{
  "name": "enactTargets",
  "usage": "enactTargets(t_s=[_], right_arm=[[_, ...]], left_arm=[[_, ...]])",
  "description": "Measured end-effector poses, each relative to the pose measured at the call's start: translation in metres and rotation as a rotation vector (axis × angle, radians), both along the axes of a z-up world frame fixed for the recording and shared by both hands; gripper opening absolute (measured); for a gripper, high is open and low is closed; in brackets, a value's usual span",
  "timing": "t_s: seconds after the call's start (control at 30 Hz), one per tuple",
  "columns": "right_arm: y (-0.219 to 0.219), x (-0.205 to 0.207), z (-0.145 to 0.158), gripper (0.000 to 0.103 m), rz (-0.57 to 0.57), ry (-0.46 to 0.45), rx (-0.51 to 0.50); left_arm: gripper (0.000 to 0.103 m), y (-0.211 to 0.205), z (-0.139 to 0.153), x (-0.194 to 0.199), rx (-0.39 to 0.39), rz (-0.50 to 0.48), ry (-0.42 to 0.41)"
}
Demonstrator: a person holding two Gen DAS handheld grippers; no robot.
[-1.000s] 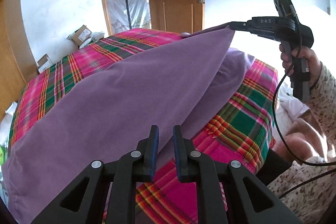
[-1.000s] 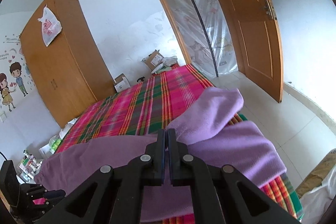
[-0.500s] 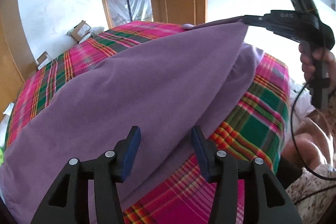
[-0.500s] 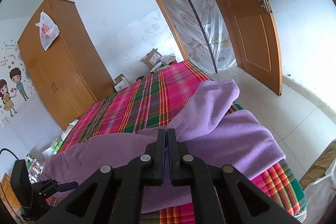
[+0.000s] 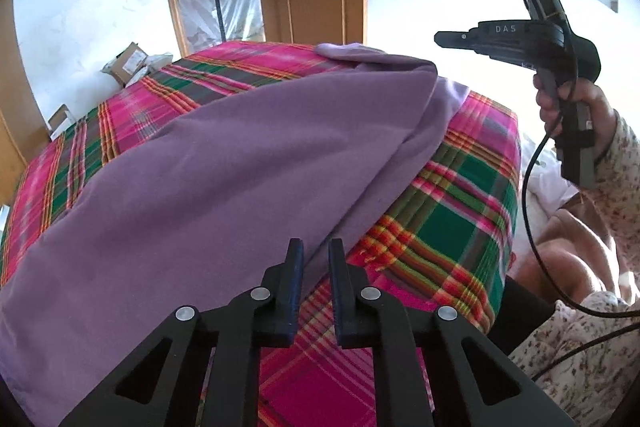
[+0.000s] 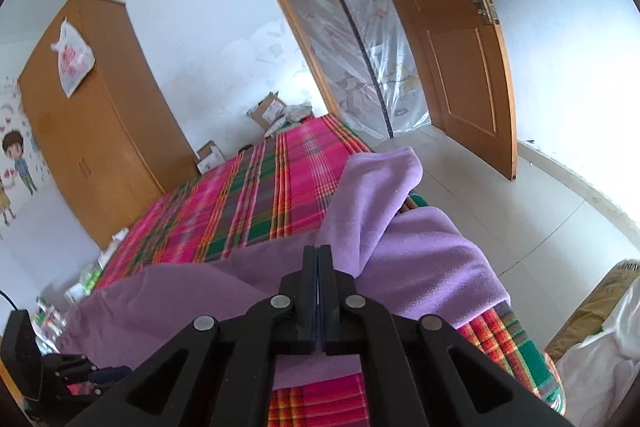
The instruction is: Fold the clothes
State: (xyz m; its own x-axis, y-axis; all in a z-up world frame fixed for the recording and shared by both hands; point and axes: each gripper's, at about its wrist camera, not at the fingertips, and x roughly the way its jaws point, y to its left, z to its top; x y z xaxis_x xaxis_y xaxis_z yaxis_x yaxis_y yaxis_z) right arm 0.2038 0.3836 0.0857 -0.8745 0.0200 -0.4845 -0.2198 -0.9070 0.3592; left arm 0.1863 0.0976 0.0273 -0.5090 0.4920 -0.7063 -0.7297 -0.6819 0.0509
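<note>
On plaid bed cover [image 5: 460, 223], purple garment [image 5: 224, 163] doubled over; left gripper [image 5: 316, 259] slightly parted, right gripper [image 6: 319, 263] closed, both empty, apparently let go to lay fold

Two close wrist views across the plaid bed [image 5: 460, 211] toward the shared doorway [image 6: 352, 39].

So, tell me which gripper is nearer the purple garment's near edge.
Left. The left gripper has its fingers on either side of the purple garment at its near edge. The right gripper is shut and held in the air beyond the garment's far end, clear of the cloth.
</note>
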Motion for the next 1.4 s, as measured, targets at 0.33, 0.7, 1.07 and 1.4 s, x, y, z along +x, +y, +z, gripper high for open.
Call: enactTargets(t_s=[0.33, 0.7, 1.07, 1.4], right_arm=[[-0.004, -0.075, 0.013, 0.036, 0.111, -0.142, 0.187], [0.010, -0.137, -0.017, 0.052, 0.084, -0.340, 0.260], [0.033, -0.148, -0.029, 0.008, 0.044, -0.372, 0.202], [0.066, -0.096, -0.007, 0.007, -0.049, -0.190, 0.089]], left_arm=[[0.039, 0.004, 0.001, -0.012, -0.011, 0.029, 0.005], [0.050, 0.020, -0.008, -0.026, -0.053, 0.018, -0.014], [0.050, 0.028, -0.008, -0.037, -0.032, 0.016, -0.051], [0.031, 0.032, -0.008, -0.037, -0.020, 0.011, -0.039]])
